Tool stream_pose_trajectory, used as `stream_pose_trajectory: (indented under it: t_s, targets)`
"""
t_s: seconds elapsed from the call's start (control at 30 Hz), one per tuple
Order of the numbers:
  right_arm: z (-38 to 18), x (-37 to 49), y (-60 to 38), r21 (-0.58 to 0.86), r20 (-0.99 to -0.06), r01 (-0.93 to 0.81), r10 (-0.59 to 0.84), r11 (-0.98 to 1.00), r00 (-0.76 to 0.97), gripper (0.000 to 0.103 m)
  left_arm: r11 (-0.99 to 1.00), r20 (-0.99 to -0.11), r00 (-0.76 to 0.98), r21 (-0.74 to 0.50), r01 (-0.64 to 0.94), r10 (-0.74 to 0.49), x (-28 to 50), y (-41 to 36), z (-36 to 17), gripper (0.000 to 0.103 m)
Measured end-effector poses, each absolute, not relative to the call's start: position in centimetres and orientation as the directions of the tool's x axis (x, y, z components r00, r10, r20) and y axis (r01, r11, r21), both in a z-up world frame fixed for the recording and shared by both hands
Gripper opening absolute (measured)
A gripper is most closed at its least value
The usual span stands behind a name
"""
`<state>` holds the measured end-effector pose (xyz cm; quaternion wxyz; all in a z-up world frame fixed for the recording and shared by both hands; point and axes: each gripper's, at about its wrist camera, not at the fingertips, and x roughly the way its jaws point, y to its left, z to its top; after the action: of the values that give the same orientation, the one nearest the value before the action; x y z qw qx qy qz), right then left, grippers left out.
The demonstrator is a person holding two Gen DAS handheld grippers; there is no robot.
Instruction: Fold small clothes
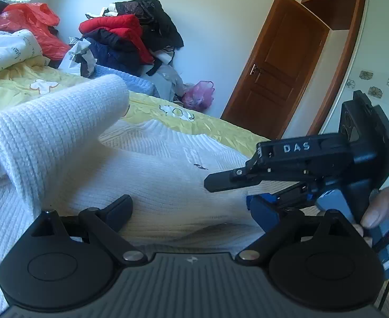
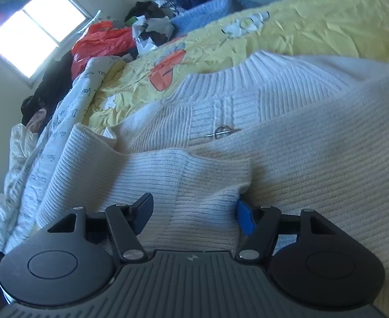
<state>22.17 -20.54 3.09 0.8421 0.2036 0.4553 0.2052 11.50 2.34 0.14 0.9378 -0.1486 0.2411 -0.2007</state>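
A white knit sweater [image 1: 168,175] lies spread on the yellow bed sheet [image 1: 220,124], with one sleeve [image 1: 62,137] folded over at the left. My left gripper [image 1: 191,209] hovers open just over the sweater's body, nothing between its fingers. My right gripper [image 1: 236,196], held by a hand [image 1: 387,206], comes in from the right, low over the sweater. In the right wrist view, the right gripper [image 2: 194,214] stands partly open astride a fold of the sweater sleeve [image 2: 194,185]; the blue pad [image 2: 244,217] touches the cloth edge. A metal ring pin [image 2: 222,132] sits on the sweater [image 2: 313,145].
A pile of dark and red clothes [image 1: 130,34] and a red plastic bag [image 1: 32,18] lie at the far side of the bed. A light blue knit [image 1: 130,79] lies behind the sweater. A printed white quilt [image 2: 48,137] is bunched at the left. A brown door [image 1: 273,69] stands ajar.
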Motion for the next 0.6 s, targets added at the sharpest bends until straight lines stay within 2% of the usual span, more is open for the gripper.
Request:
stream_pose_trajectory:
  t_s: [0.13,0.23,0.37,0.43,0.47,0.53,0.6]
  targets:
    - [3.0,22.0,-21.2,0.511,-0.683,-0.161,0.512,0.845,0.52,0.045,0.877,-0.394,0.804,-0.373,0.304,-0.446,11.6,2.3,0.2,0.097]
    - [2.8,22.4,-23.3,0.593,-0.655,-0.106,0.555,0.798,0.513,0.045,0.877,-0.395,0.804,-0.371,0.304,-0.445,11.6,2.3,0.2,0.097]
    - [1.9,22.5,-26.0,0.713,-0.596,-0.013,0.616,0.701,0.515,0.058,0.877,-0.394,0.804,-0.373,0.303,-0.445,11.6,2.3,0.1,0.097]
    - [1.2,22.5,-25.8,0.723,-0.6,-0.001,0.628,0.691,0.496,0.059,0.877,-0.394,0.804,-0.373,0.303,-0.446,11.6,2.3,0.1,0.097]
    - [0.9,22.3,-25.5,0.745,-0.583,-0.006,0.655,0.667,0.481,0.056,0.877,-0.394,0.804,-0.374,0.302,-0.445,11.6,2.3,0.1,0.097]
    - [0.5,22.1,-24.5,0.795,-0.536,-0.032,0.725,0.606,0.433,0.058,0.876,-0.393,0.805,-0.378,0.299,-0.444,11.6,2.4,0.1,0.097]
    - [0.7,22.1,-23.6,0.792,-0.536,-0.05,0.731,0.609,0.422,0.057,0.876,-0.393,0.805,-0.379,0.298,-0.444,11.7,2.4,0.1,0.097]
